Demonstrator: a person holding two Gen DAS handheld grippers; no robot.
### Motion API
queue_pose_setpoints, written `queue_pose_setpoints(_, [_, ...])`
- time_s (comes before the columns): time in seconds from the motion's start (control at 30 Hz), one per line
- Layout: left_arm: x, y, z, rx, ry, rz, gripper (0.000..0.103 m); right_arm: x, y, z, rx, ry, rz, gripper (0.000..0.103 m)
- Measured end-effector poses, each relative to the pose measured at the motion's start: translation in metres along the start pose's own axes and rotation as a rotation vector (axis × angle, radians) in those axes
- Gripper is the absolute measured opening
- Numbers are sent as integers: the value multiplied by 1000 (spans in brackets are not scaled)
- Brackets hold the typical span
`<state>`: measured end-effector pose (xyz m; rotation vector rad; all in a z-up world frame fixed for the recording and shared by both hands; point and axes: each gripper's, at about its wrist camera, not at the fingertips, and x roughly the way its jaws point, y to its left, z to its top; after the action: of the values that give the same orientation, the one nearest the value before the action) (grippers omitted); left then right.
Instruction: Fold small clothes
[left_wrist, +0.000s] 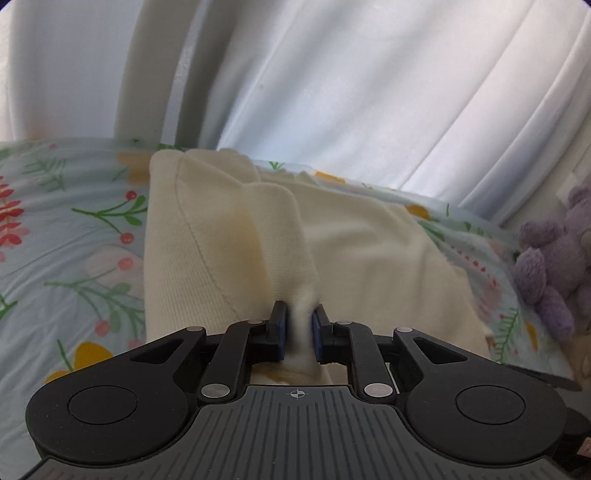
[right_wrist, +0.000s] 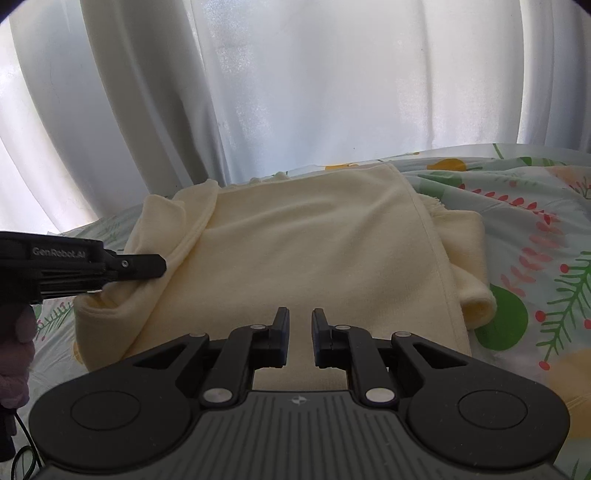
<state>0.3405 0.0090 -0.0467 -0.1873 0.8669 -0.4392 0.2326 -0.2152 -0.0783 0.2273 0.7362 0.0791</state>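
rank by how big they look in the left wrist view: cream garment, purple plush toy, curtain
1. curtain, fills the top half
2. cream garment, though nearness to the camera inflates it
3. purple plush toy, partly cut off at the right edge

Left black two-finger gripper (left_wrist: 299, 325): jaws pinched on a bunched fold of cream knit garment (left_wrist: 221, 236). Right black two-finger gripper (right_wrist: 300, 332): jaws narrowly parted, nothing between, pointing toward 12 o'clock.
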Motion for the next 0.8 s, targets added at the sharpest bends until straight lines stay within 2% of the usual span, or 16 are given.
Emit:
queue_pose_setpoints(0.1, [-13,-8,-3,58,-14,6,24,6,-5,-4,16,31,3,12])
queue_pose_setpoints(0.23, [-62,2,2,8,-113,-55,29,5,-7,-5,15,27,11,12])
queue_pose_setpoints(0.3, [-78,13,3,-30,-166,-10,31,5,-7,-5,17,24,15,12])
queue_pose_setpoints(0.37, [-79,29,5,-88,-186,68,32,5,-7,-4,17,24,17,12])
queue_pose_setpoints(0.43, [-69,46,5,-146,-144,120,32,6,-5,-3,13,24,25,12])
queue_pose_setpoints(0.47, [-61,51,3,-168,-119,119,32,7,-4,-3,9,26,29,13])
queue_pose_setpoints(0.57, [-37,54,-7,-190,-3,13,32,10,2,0,-10,29,46,13])
queue_pose_setpoints(0.63, [-34,47,-17,-148,-41,-17,32,13,6,3,-27,35,68,13])
queue_pose_setpoints(0.73, [-35,44,-17,-149,-42,-20,36,19,8,15,-10,56,142,14])
queue_pose_setpoints(0.8, [-42,49,-16,-168,-50,-20,36,24,4,29,63,72,236,24])
